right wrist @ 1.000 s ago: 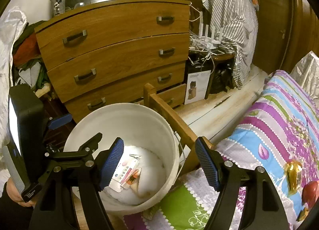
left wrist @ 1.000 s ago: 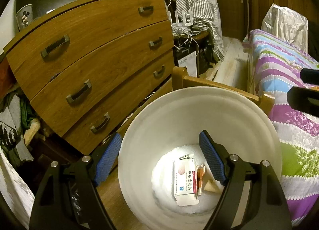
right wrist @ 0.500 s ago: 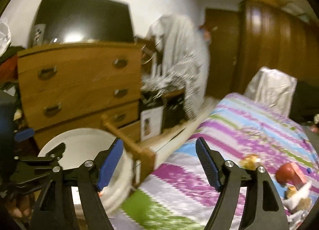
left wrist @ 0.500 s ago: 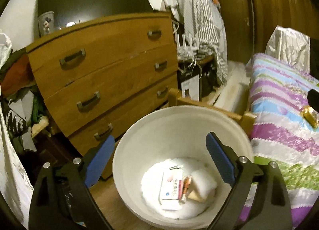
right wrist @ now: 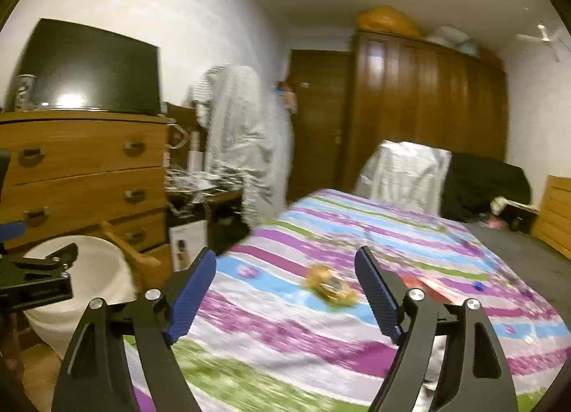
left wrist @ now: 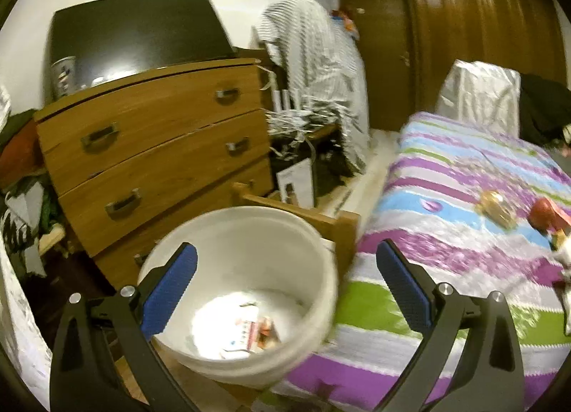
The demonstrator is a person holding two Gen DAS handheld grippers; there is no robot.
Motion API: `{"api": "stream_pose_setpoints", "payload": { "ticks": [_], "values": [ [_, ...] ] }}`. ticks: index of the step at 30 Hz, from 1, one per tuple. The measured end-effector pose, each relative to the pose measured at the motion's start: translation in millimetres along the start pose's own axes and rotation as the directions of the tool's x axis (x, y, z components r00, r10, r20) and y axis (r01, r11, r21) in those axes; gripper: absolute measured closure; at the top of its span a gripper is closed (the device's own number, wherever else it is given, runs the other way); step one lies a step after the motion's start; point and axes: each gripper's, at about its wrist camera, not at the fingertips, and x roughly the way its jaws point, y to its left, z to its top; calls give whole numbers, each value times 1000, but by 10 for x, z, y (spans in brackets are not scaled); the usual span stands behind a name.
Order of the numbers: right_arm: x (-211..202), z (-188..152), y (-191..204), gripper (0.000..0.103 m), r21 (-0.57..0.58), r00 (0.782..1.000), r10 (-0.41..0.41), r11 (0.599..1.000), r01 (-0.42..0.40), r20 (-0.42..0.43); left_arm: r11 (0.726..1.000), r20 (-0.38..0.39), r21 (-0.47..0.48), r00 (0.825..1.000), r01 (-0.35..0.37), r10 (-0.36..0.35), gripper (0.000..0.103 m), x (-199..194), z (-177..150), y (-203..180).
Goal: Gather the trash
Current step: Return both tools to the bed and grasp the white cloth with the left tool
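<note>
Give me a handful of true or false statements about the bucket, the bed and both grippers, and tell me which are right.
1. The white bucket stands on the floor beside the bed. True.
2. The bucket is empty. False: it holds some trash, a printed packet among it.
3. The left gripper grips a wrapper. False: its jaws, which have just been opening, stand wide with nothing between them.
4. A golden wrapper lies on the striped bedspread. True.
5. The right gripper is shut. False: its jaws have just been opening and hold nothing.
6. A dark screen stands on the wooden dresser. True.
</note>
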Motion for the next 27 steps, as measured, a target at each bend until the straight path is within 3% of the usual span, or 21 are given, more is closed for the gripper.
{"api": "stream_pose_setpoints", "payload": {
  "ticks": [6,9,15,18,19,20,21,24,27],
  "values": [
    [-209,-367,-830,20,47,988,-148,988,150,-41,991,-16,88,995,96,-95,6,-152,-145,-565],
    [-320,-597,-1313,20,77,970,-230,969,236,-79,975,-23,144,986,167,-165,6,-255,-235,-924],
    [-598,-1138,-2412,20,210,904,-379,885,416,-196,923,-65,226,950,312,-305,6,-425,-419,-1542],
    [-712,-1490,-2934,20,307,882,-371,837,454,-291,870,-109,269,910,414,-400,6,-531,-548,-1888],
    [-738,-1579,-3053,20,328,881,-358,829,453,-311,835,-142,279,881,473,-452,6,-566,-603,-2043],
    [-741,-1670,-3159,22,352,879,-339,821,450,-334,816,-163,281,864,504,-477,8,-583,-643,-2138],
    [-740,-1746,-3236,25,374,882,-315,816,440,-351,793,-190,282,841,540,-506,17,-591,-677,-2243],
    [-655,-1982,-3439,34,477,900,-177,798,368,-397,710,-280,284,764,644,-581,30,-591,-827,-2672],
    [-453,-2026,-3439,40,557,913,-69,773,304,-402,674,-334,281,729,683,-598,35,-572,-933,-2981]
  ]
}}
